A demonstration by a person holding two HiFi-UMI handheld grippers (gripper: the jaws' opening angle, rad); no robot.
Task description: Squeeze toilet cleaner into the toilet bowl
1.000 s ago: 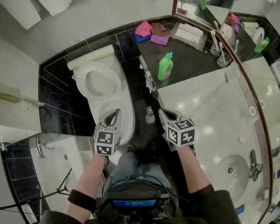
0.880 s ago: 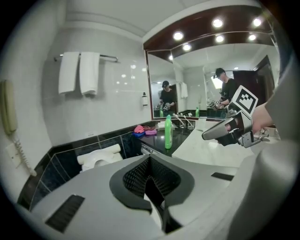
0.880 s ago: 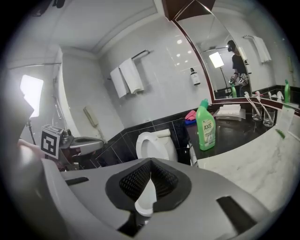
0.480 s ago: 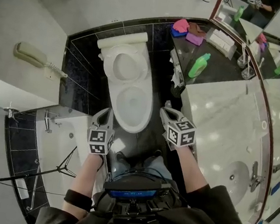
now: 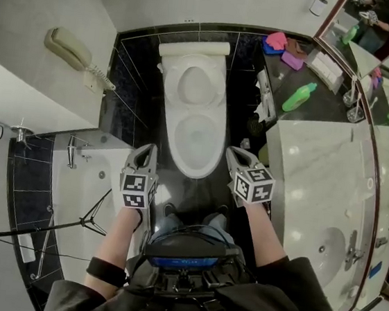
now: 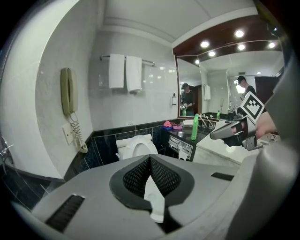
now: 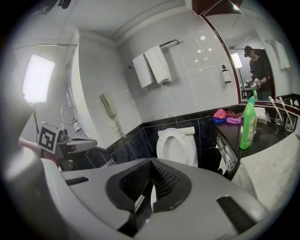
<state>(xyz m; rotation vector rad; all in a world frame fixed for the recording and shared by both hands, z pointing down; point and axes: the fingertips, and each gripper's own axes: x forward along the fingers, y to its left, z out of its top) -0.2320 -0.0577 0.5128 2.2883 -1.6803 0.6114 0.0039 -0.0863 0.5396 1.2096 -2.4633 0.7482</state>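
Head view: the left gripper [image 5: 146,154] and the right gripper [image 5: 235,156] hang on either side of the open toilet bowl [image 5: 198,136]. The green cleaner bottle [image 5: 299,98] stands on the dark table [image 5: 298,74].

Left gripper view: jaws clenched, empty.

Right gripper view: jaws clenched, empty, with the bottle far right.

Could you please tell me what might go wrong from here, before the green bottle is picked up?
1. The green bottle stands upright on the dark counter, which also holds glasses. A reach by the shut, empty right gripper might knock it or them over.
2. A two-jaw grip on its smooth body may slip while it is tilted over the toilet bowl, spilling cleaner on the rim or floor.
3. Whether its cap is open cannot be told.
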